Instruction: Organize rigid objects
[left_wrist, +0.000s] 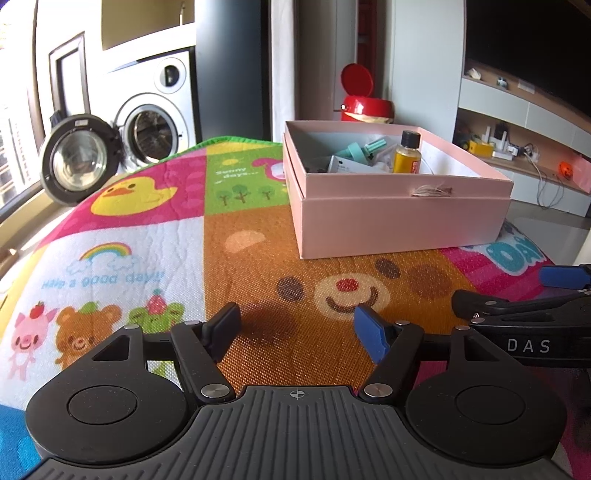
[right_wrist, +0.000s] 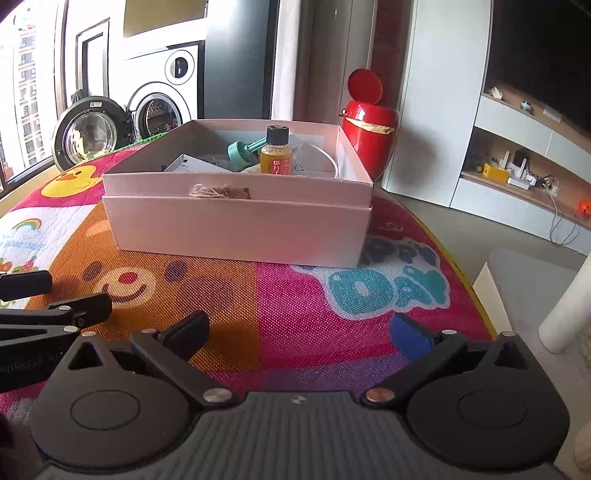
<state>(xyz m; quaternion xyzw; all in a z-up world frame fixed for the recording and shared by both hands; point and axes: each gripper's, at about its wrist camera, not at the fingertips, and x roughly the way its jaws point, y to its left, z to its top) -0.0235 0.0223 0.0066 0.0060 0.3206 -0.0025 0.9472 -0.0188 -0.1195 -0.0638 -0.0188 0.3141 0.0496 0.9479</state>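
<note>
A pink cardboard box (left_wrist: 402, 225) stands open on a colourful cartoon mat (left_wrist: 147, 236); it also shows in the right wrist view (right_wrist: 236, 229). Inside are a small amber bottle with a black cap (left_wrist: 407, 153) (right_wrist: 276, 153), a teal plastic item (left_wrist: 364, 151) (right_wrist: 242, 149) and a white flat pack (left_wrist: 345, 165). My left gripper (left_wrist: 297, 332) is open and empty, low over the mat in front of the box. My right gripper (right_wrist: 299, 332) is open and empty, beside it to the right.
A red lidded bin (right_wrist: 369, 122) stands behind the box. A washing machine with its door open (left_wrist: 147, 129) is at the back left. Shelves with small items (right_wrist: 517, 173) line the right wall. The mat's right edge (right_wrist: 469, 280) drops to the floor.
</note>
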